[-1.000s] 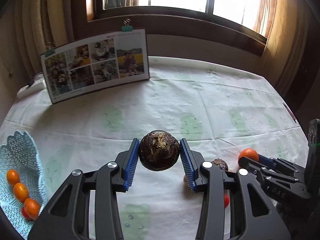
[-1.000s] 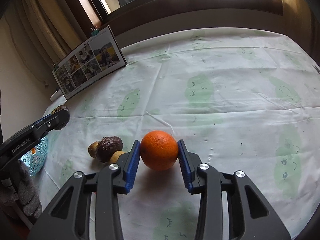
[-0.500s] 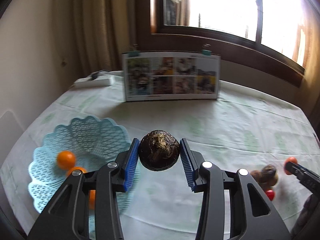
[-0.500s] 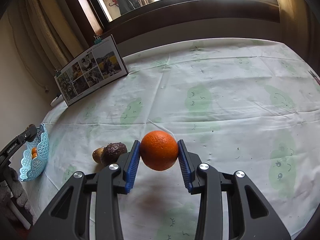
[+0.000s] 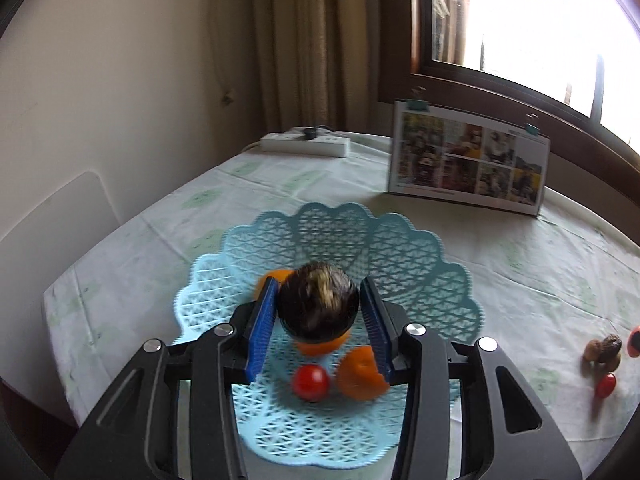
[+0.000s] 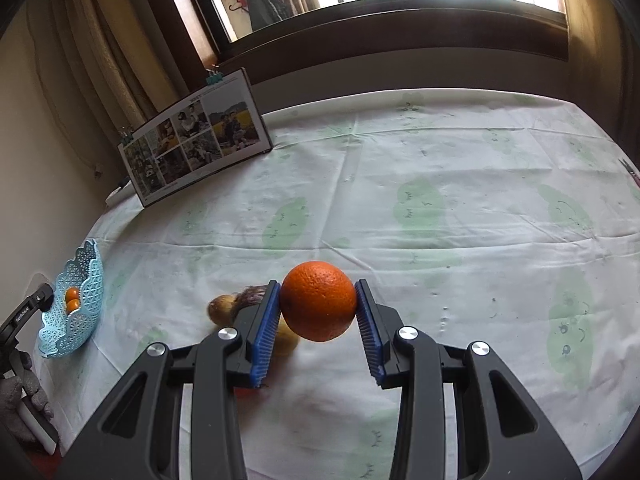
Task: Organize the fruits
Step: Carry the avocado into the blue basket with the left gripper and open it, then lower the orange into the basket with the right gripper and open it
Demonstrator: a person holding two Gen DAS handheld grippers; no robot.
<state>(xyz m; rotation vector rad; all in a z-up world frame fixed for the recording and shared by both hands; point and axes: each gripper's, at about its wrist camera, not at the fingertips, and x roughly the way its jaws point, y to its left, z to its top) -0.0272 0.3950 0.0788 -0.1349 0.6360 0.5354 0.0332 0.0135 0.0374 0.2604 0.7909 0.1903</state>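
— Left gripper (image 5: pixel 319 316)?
— Above the basket (image 5: pixel 404 256), blue pads spread a little wider than the dark fruit (image 5: pixel 318 304) between them. Blurred fruit; touching the pads or loose, cannot tell.
— Under it?
— Small oranges (image 5: pixel 360 376) and a red tomato (image 5: pixel 310 382) on the lattice floor.
— Right gripper (image 6: pixel 318 308)?
— Pinching an orange (image 6: pixel 318 300) on both sides, clear of the tablecloth (image 6: pixel 440 208).
— Near that one?
— Dark fruit and yellowish fruits (image 6: pixel 220 308) on the cloth, just behind the left pad, partly hidden.
— Basket from that side?
— Far left at the table edge, two small oranges inside, well apart from the held orange.
— Elsewhere?
— Photo board (image 6: pixel 196 140) upright near the window; power strip (image 5: pixel 306 145) at the far corner.
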